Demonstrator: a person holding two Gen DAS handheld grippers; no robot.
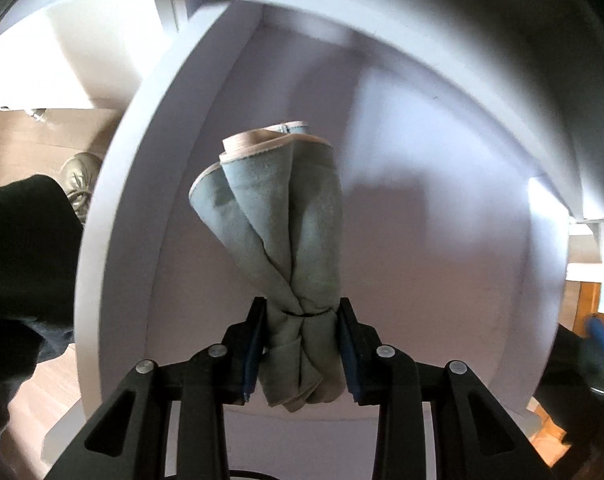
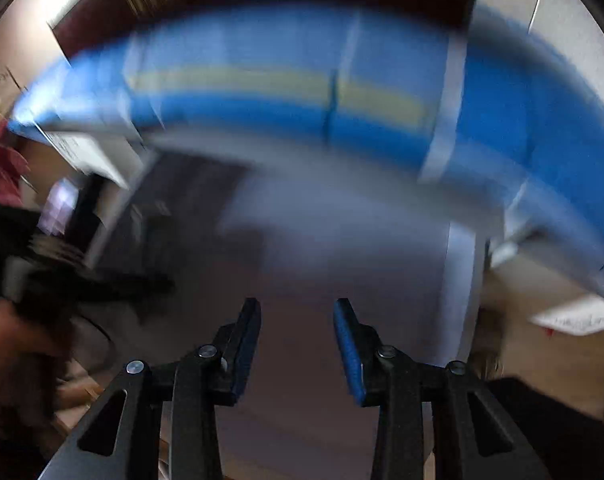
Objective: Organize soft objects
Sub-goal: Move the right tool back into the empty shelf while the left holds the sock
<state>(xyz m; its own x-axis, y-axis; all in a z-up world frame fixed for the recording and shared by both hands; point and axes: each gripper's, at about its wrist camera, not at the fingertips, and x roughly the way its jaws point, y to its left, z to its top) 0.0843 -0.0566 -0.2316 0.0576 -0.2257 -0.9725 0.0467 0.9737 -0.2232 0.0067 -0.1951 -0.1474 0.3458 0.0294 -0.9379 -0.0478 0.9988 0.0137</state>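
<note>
The left gripper is clamped on a bunched grey-green cloth, which hangs over the pale floor of a white open compartment holding nothing else that shows. A shoe peeks past the compartment's wall at 9 o'clock. In the right wrist view everything is smeared: the right gripper stands spread with nothing between its pads, a blue panel with a yellow stripe arching at 12 o'clock.
</note>
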